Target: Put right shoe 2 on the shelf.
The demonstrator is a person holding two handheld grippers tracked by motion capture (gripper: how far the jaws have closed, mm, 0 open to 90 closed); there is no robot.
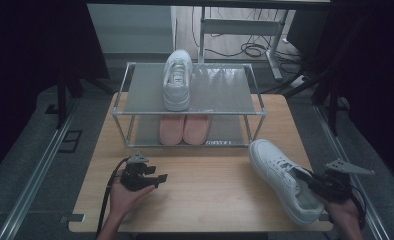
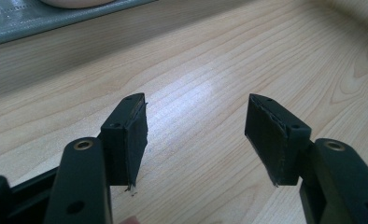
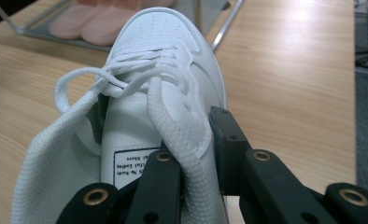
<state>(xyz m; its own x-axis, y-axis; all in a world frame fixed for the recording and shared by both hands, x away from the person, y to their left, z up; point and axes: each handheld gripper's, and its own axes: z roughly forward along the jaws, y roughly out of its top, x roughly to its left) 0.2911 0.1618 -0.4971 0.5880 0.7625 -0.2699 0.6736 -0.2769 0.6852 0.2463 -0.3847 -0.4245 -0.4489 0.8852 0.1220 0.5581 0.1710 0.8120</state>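
A white sneaker (image 1: 280, 177) lies at the right of the wooden table (image 1: 205, 200), toe toward the shoe rack (image 1: 135, 70). My right gripper (image 1: 310, 181) is shut on its heel end. In the right gripper view the gripper (image 3: 191, 135) clamps the sneaker's (image 3: 163, 42) padded side wall, one jaw inside the opening and one outside. A matching white sneaker (image 1: 177, 80) stands on the rack's top shelf. My left gripper (image 1: 160, 179) rests low over the table at the left, held by a hand. Its jaws (image 2: 196, 135) stand open with bare wood between them.
A pair of pink shoes (image 1: 185, 129) sits on the rack's bottom shelf, also seen as pink shoes (image 3: 93, 23) past the sneaker's toe. The top shelf has free room on both sides of its sneaker. Metal rails run along the floor on both sides of the table.
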